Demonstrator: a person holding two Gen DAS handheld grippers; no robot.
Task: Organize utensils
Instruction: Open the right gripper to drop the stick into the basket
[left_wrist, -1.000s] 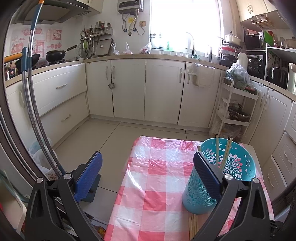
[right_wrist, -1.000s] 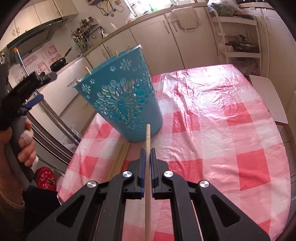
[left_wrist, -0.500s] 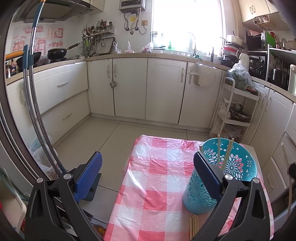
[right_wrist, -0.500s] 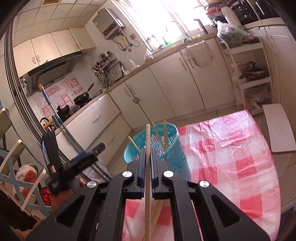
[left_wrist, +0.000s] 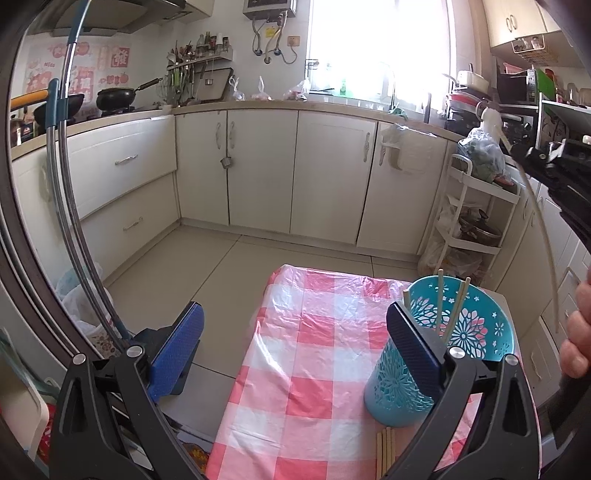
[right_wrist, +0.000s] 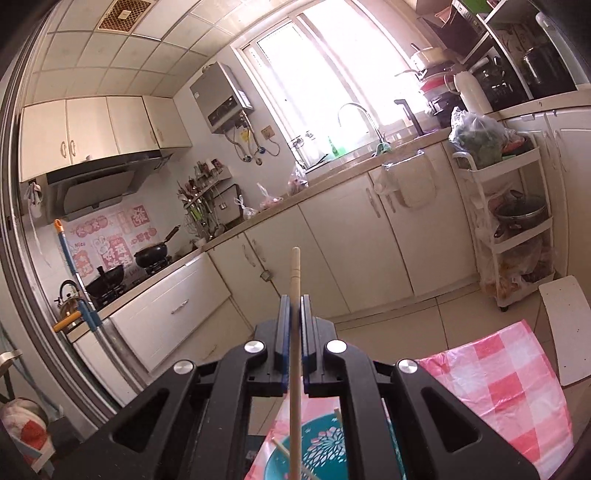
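A teal cut-out basket (left_wrist: 465, 332) stands on the red-and-white checked tablecloth (left_wrist: 314, 369) and holds three wooden chopsticks (left_wrist: 439, 302). Several more chopsticks (left_wrist: 386, 450) lie on the cloth in front of it. My left gripper (left_wrist: 295, 347) is wide open and holds nothing, its right pad in front of the basket's left side. My right gripper (right_wrist: 294, 306) is shut on one chopstick (right_wrist: 295, 273) and is held high above the basket (right_wrist: 325, 450). In the left wrist view the right gripper (left_wrist: 532, 157) is at the upper right, its chopstick (left_wrist: 546, 240) hanging down.
A white three-tier trolley (left_wrist: 476, 206) with pots stands right of the table by the cream cabinets (left_wrist: 325, 173). A white board (right_wrist: 565, 325) lies beyond the table's far corner. Metal poles (left_wrist: 62, 184) and a plastic bag (left_wrist: 81, 302) stand at the left. A person's fingers (left_wrist: 576, 332) show at the right edge.
My right gripper has risen with its chopstick from table level beside the basket to high above it, tilting up, and now shows in the left wrist view. The left gripper stayed still.
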